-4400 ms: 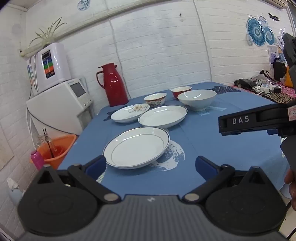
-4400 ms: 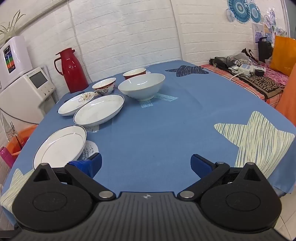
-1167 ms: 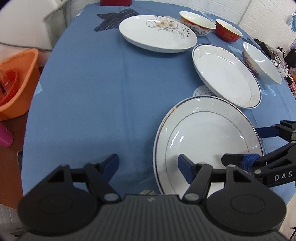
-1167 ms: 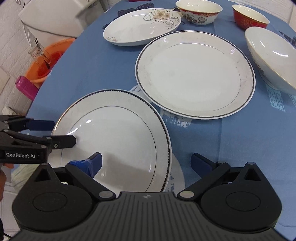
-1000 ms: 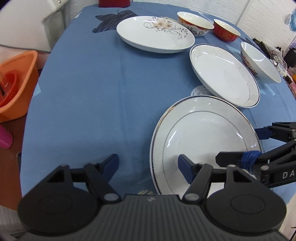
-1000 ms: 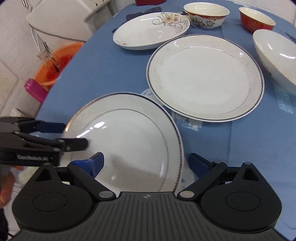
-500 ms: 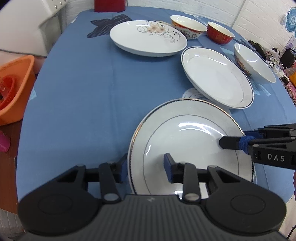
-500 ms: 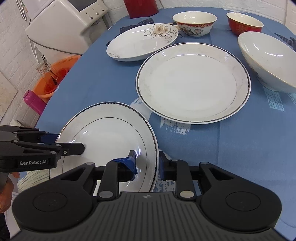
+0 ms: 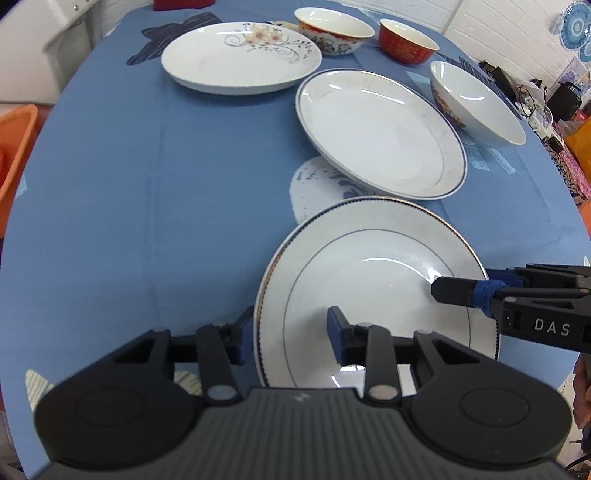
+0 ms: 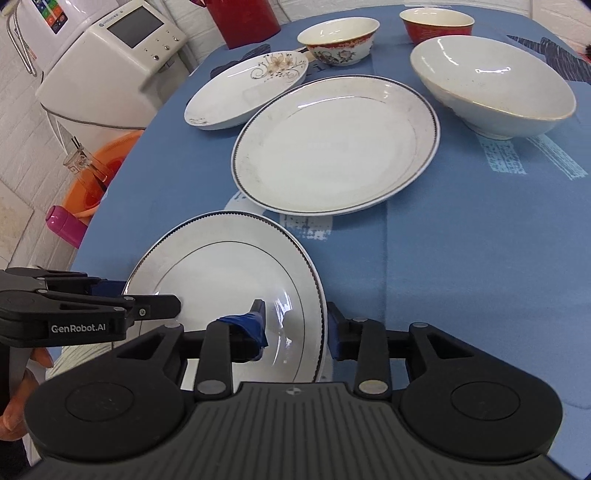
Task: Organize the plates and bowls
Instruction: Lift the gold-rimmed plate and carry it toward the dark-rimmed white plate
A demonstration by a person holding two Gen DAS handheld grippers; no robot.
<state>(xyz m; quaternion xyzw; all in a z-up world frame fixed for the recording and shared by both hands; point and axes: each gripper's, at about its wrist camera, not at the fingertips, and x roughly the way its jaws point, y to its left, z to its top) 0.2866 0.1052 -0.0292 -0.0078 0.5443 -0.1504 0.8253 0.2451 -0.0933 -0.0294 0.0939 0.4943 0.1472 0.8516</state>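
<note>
Both grippers have narrowed from wide apart a second ago and are now pinching opposite edges of the round white plate with a thin dark rim line (image 9: 369, 273), which is sitting low in both views on the blue tablecloth (image 9: 147, 184). At bottom centre of the left view, the left gripper (image 9: 290, 334) is clamping the plate's left rim between its blue pads. At bottom centre of the right view, the right gripper (image 10: 295, 328) is squeezing the plate's right rim, one finger wrapped in blue tape. White lettering "DAS" is showing on the right gripper at the right edge of the left view; "GenRobot.AI" is reading on the left gripper at lower left of the right view. Above, mid-frame, a larger white blue-rimmed plate (image 10: 332, 147) is lying close by, with a white floral plate (image 9: 240, 55), a large white bowl (image 10: 495, 88), a floral-banded bowl (image 10: 340, 37) and a red bowl (image 10: 436, 20) beyond.
</note>
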